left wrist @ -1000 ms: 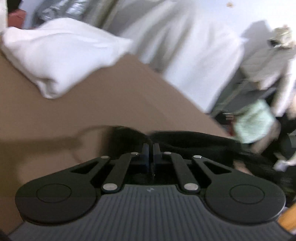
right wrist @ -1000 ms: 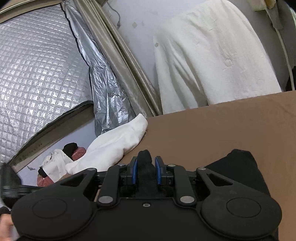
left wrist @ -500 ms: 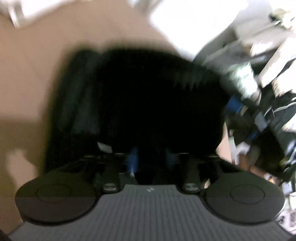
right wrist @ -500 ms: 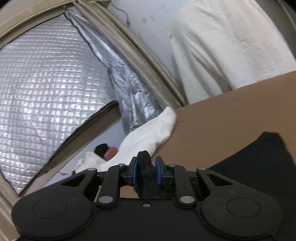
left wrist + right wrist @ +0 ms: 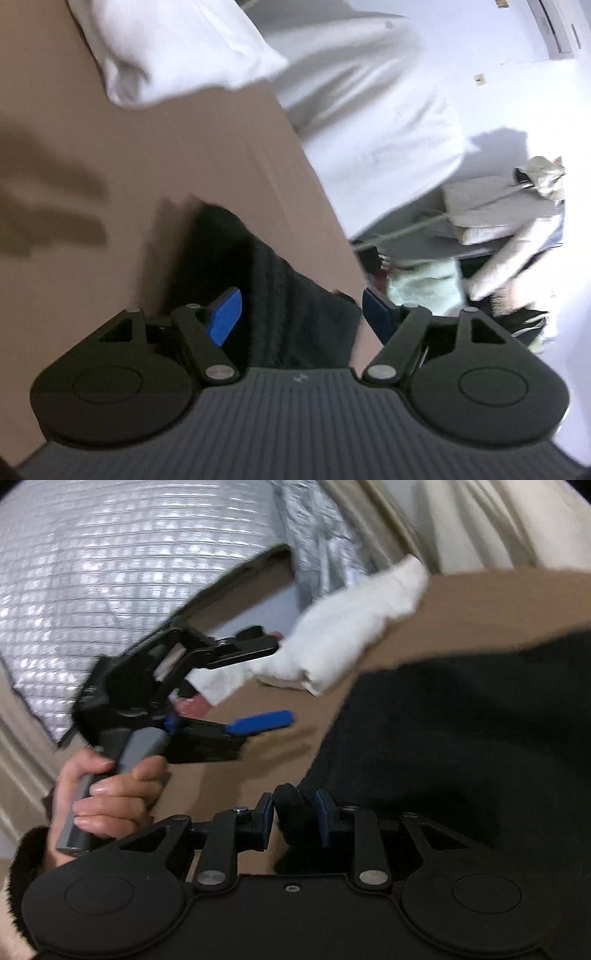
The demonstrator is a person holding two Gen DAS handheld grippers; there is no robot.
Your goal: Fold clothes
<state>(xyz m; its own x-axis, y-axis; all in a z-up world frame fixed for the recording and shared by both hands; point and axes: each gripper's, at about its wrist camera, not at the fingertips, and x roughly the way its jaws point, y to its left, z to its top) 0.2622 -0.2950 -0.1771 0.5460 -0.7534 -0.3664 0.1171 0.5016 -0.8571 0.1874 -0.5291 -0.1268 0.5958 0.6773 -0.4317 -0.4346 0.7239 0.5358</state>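
A black knit garment point(image 5: 461, 731) lies on the brown table point(image 5: 480, 602). My right gripper point(image 5: 295, 814) is shut on a fold of it at its near left edge. My left gripper point(image 5: 301, 310) is open, its blue pads wide apart, hovering over the garment's ribbed edge point(image 5: 280, 291) without holding it. In the right wrist view the left gripper point(image 5: 269, 683) is held by a hand at the left, jaws open, above the table and left of the garment.
A folded white garment point(image 5: 351, 627) lies at the table's far left corner, also in the left wrist view point(image 5: 173, 48). White cloth point(image 5: 369, 122) hangs behind the table. Quilted silver foil point(image 5: 110, 572) covers the wall. Piled clothes point(image 5: 498, 206) sit beyond the table's right edge point(image 5: 325, 206).
My left gripper has opened and let go of the black garment, then pulled back. My right gripper, still clamped on the garment, has swung down toward the table.
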